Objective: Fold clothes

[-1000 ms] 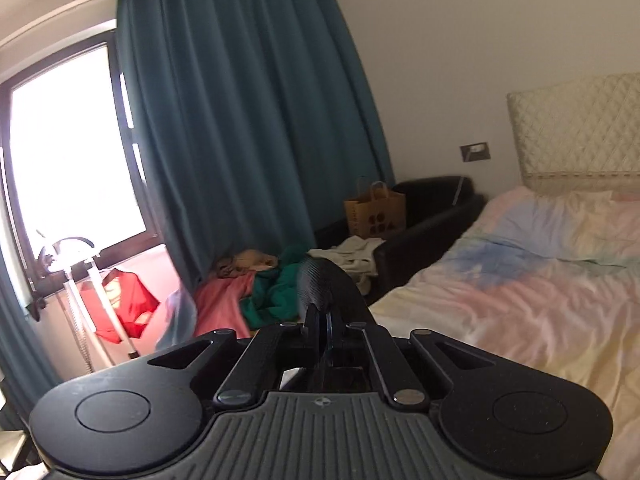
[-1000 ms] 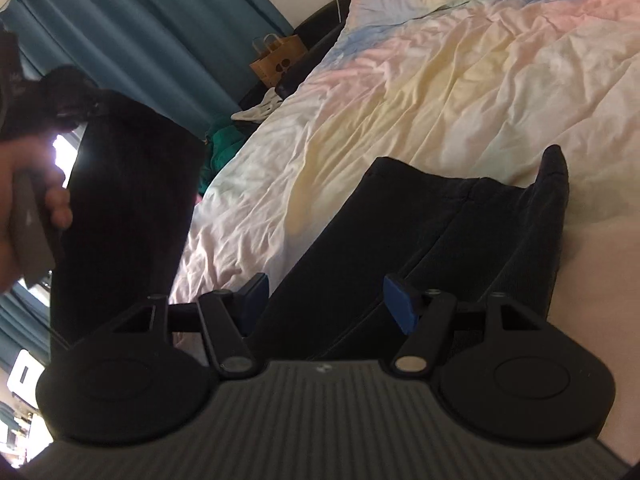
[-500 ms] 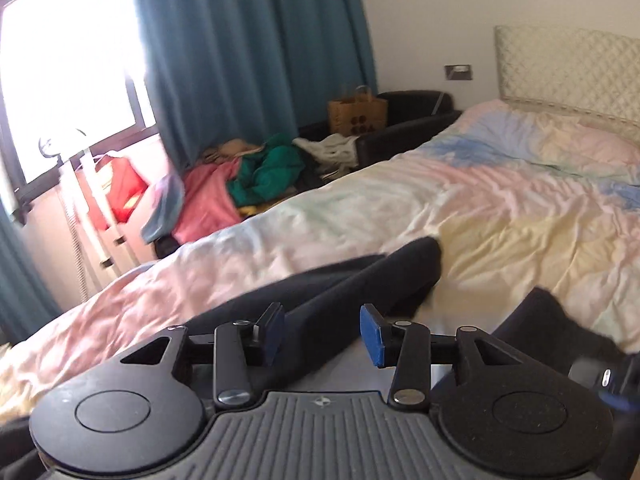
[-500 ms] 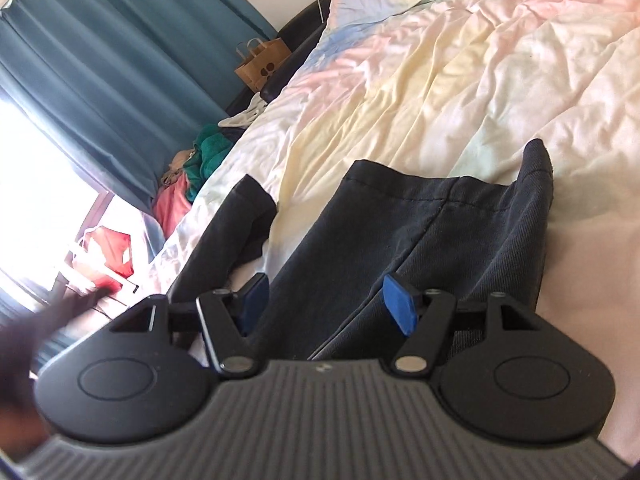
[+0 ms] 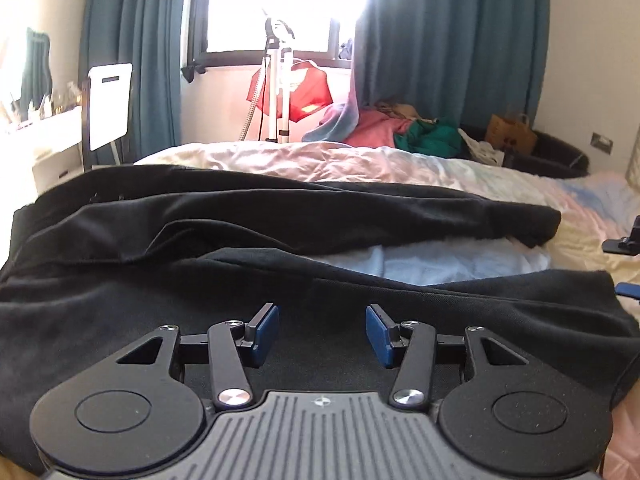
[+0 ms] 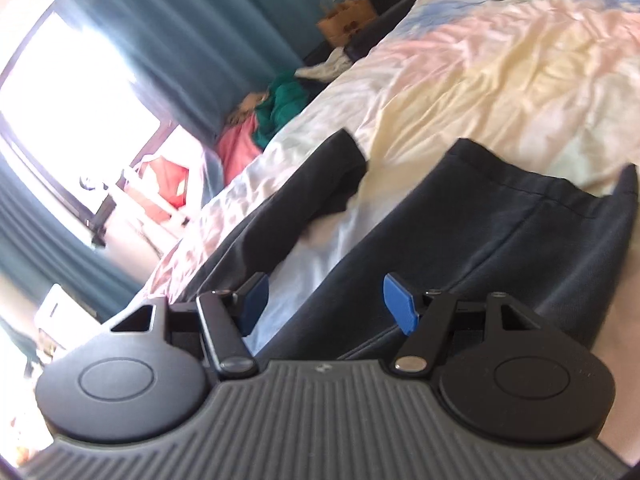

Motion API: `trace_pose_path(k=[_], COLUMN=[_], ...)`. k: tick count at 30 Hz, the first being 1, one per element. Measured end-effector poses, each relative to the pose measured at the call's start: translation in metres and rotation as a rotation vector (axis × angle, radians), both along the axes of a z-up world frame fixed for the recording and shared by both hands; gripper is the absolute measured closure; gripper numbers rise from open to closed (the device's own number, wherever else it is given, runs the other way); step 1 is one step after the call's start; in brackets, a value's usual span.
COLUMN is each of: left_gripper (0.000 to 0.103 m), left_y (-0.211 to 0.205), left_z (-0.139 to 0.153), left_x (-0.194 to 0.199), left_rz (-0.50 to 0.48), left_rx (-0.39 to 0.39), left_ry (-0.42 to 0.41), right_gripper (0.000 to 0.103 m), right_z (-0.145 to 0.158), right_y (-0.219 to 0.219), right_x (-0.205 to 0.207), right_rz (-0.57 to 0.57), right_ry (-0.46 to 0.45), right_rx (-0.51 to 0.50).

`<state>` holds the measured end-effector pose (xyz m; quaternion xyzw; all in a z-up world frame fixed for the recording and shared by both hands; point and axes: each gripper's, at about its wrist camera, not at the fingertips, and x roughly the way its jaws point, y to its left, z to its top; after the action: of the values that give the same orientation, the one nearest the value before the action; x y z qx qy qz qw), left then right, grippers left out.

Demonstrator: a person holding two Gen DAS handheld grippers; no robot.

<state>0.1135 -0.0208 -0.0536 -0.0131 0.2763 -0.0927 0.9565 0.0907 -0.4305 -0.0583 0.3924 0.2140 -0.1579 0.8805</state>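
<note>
- The dark pants (image 5: 200, 240) lie on the bed (image 5: 400, 168), with the two legs spread apart and a strip of sheet showing between them.
- The left gripper (image 5: 322, 334) sits low over the pants. Its blue pads (image 5: 262, 334) are wide apart and hold nothing.
- The right gripper (image 6: 324, 306) is over one leg. It is spread wide too, and it is empty.
- Past the bed are blue curtains (image 5: 440, 40) and a pile of clothes (image 5: 400, 132).
</note>
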Motion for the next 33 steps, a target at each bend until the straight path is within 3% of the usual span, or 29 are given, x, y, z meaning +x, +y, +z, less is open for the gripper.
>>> trace_pose_path(k=[3,5,6,10,15,16,17,19,22,27,29,31,33], left_gripper=[0.047,0.046,0.046,0.046,0.046,0.046,0.046,0.046,0.046,0.047,0.047,0.047,0.047], left_y=[-0.003,-0.004,-0.005,0.0,0.015,0.018,0.021,0.027,0.032,0.036,0.035,0.033,0.032], left_z=[-0.005,-0.017,-0.022,-0.041,-0.06,-0.064,-0.067,-0.074,-0.072,-0.062,-0.056,-0.049,-0.043], left_x=[0.0,0.007,0.011,0.029,0.054,0.059,0.064,0.073,0.074,0.06,0.053,0.043,0.034], left_rz=[-0.036,-0.05,-0.057,-0.069,-0.067,-0.066,-0.065,-0.064,-0.073,-0.081,-0.083,-0.083,-0.079], left_rx=[0.003,-0.022,-0.032,-0.044,-0.155,-0.18,-0.204,-0.252,-0.299,-0.32,-0.306,-0.283,-0.272], left_ry=[-0.04,-0.036,-0.034,-0.05,-0.027,-0.021,-0.014,-0.002,-0.007,-0.011,-0.018,-0.026,-0.029], right_gripper=[0.03,0.017,0.018,0.02,0.019,0.028,0.054,0.089,0.092,0.092,0.092,0.092,0.092], right_z=[0.019,0.022,0.021,-0.018,-0.049,-0.05,-0.048,-0.041,-0.004,0.074,0.075,0.051,0.007], right_y=[-0.003,-0.012,-0.019,-0.06,-0.083,-0.084,-0.086,-0.091,-0.101,-0.091,-0.086,-0.09,-0.103], right_x=[0.042,0.081,0.102,0.19,0.256,0.264,0.272,0.286,0.291,0.262,0.238,0.216,0.19], right_rz=[0.092,0.088,0.074,-0.029,-0.165,-0.194,-0.206,-0.208,-0.186,-0.083,-0.058,-0.056,-0.076], right_ry=[-0.007,0.014,0.035,0.111,0.229,0.246,0.275,0.342,0.224,-0.086,-0.131,-0.106,-0.021], right_rx=[0.013,0.052,0.082,0.346,0.291,0.25,0.182,0.13,0.097,-0.042,-0.139,-0.164,-0.099])
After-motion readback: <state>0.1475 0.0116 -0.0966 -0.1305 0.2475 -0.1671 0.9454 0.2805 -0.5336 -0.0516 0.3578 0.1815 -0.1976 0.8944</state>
